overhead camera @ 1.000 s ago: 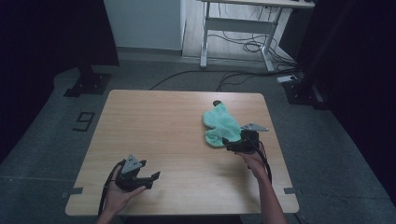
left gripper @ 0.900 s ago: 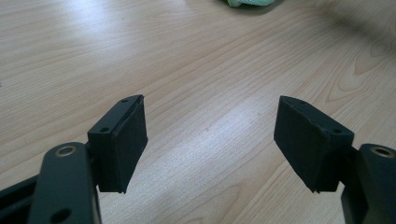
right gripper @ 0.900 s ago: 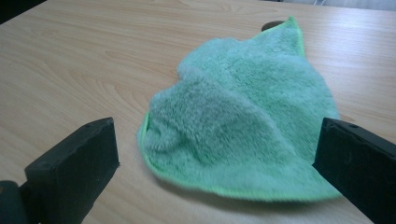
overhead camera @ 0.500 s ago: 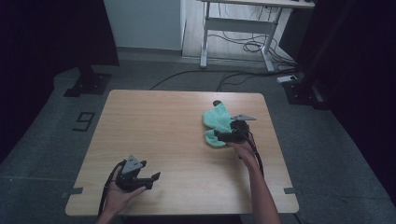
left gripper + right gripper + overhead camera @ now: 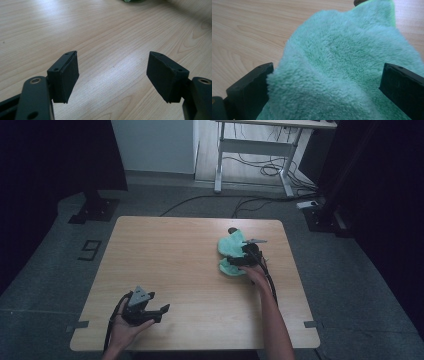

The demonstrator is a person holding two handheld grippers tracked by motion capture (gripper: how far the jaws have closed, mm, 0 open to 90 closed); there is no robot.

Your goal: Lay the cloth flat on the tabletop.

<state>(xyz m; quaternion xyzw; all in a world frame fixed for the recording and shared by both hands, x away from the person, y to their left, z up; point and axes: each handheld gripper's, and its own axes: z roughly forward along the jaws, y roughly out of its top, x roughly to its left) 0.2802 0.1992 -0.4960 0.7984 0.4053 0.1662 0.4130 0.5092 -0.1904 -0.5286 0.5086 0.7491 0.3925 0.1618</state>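
Black fingers [image 5: 63, 75] of the left gripper [image 5: 150, 309] stand wide over the light wooden table [image 5: 165, 250] at seven o'clock; toward two o'clock, the right gripper [image 5: 239, 261] gapes around a crumpled fluffy green cloth [image 5: 342, 67].

My table [image 5: 190, 265] is a light wooden top with rounded corners, standing on a grey floor [image 5: 55, 270]. A crumpled mint-green fluffy cloth [image 5: 231, 251] lies on its far right part, with a small dark object [image 5: 232, 230], too small to make out, just beyond the cloth's far edge.
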